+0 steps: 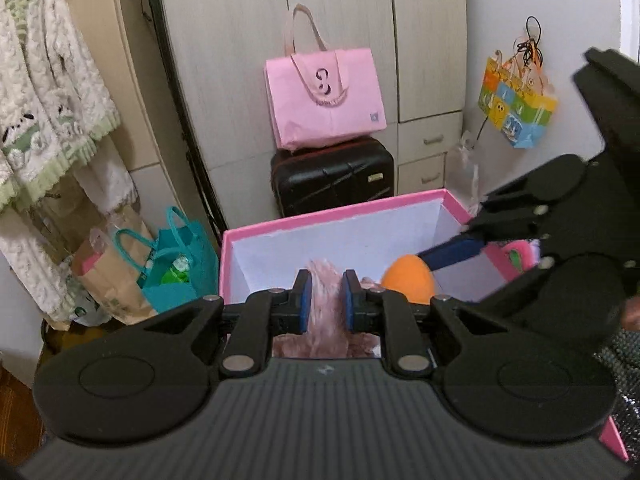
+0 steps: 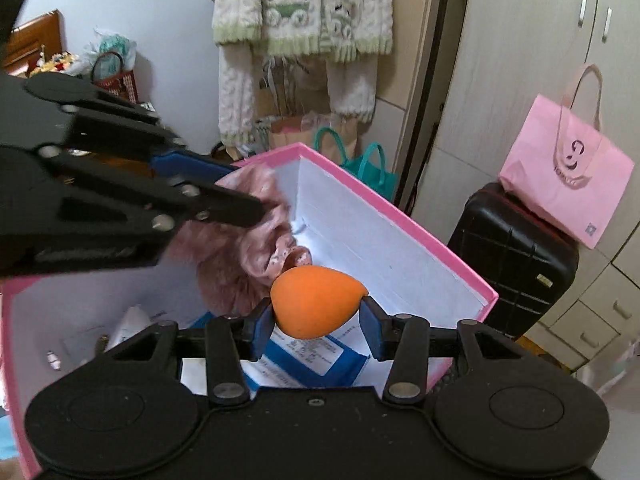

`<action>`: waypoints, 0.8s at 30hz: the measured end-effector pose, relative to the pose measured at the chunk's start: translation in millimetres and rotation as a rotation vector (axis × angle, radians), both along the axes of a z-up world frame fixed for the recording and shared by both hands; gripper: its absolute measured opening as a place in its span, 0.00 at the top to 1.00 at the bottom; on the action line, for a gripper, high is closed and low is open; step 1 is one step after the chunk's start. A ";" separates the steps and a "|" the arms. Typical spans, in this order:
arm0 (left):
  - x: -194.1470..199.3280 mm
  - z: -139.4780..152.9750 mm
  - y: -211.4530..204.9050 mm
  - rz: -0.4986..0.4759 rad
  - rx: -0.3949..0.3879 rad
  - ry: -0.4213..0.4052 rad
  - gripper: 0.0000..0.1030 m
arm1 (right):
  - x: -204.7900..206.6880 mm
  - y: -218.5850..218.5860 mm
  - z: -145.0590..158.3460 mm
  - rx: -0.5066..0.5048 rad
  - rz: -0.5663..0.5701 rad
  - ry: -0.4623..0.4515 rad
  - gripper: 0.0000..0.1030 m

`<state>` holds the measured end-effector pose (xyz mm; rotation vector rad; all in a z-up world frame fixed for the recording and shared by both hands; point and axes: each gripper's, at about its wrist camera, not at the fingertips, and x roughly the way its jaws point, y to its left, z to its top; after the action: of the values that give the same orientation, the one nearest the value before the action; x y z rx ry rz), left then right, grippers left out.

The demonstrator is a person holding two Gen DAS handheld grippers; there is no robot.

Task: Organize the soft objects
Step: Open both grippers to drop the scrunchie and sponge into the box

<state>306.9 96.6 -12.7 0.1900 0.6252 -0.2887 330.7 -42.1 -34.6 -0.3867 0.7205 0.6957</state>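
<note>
A pink box (image 1: 328, 216) with white inner walls stands open below both grippers. My left gripper (image 1: 325, 300) is shut on a fluffy pink soft piece (image 1: 326, 312), held over the box's inside. In the right wrist view that same pink fluffy piece (image 2: 240, 248) hangs from the left gripper (image 2: 256, 210) by the box's far corner. My right gripper (image 2: 318, 322) is shut on an orange egg-shaped sponge (image 2: 316, 306), above the pink box (image 2: 400, 232). The orange sponge (image 1: 408, 278) also shows in the left wrist view, just right of my left fingers.
A black suitcase (image 1: 332, 176) with a pink tote bag (image 1: 324, 100) on top stands behind the box against the wardrobe. Teal and brown bags (image 1: 160, 276) sit on the floor at left. A fleece garment (image 1: 44, 92) hangs at left. Papers and a blue-edged sheet (image 2: 312, 356) lie in the box.
</note>
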 end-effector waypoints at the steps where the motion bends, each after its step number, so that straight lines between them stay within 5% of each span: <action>1: 1.4 -0.5 -0.4 0.000 -0.007 0.000 0.85 | 3.0 1.1 -2.1 -0.002 -0.005 0.003 0.50; 6: 9.4 -2.9 -0.4 0.033 0.006 -0.040 0.85 | 11.3 3.6 -5.2 -0.004 -0.025 0.008 0.47; 11: -2.1 2.1 4.8 0.038 -0.001 -0.074 0.69 | 9.7 2.9 -3.5 -0.007 -0.044 -0.020 0.33; 14: -17.6 8.3 5.8 0.037 0.009 -0.092 0.59 | 2.7 -5.2 2.6 0.032 -0.049 -0.028 0.33; 24: -73.3 22.7 7.5 -0.021 -0.017 0.010 0.49 | -49.4 -41.7 24.4 0.172 -0.093 -0.023 0.32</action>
<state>233.6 104.1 10.0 0.1792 0.6309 -0.3155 281.2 -83.8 -10.2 -0.2020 0.6476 0.6586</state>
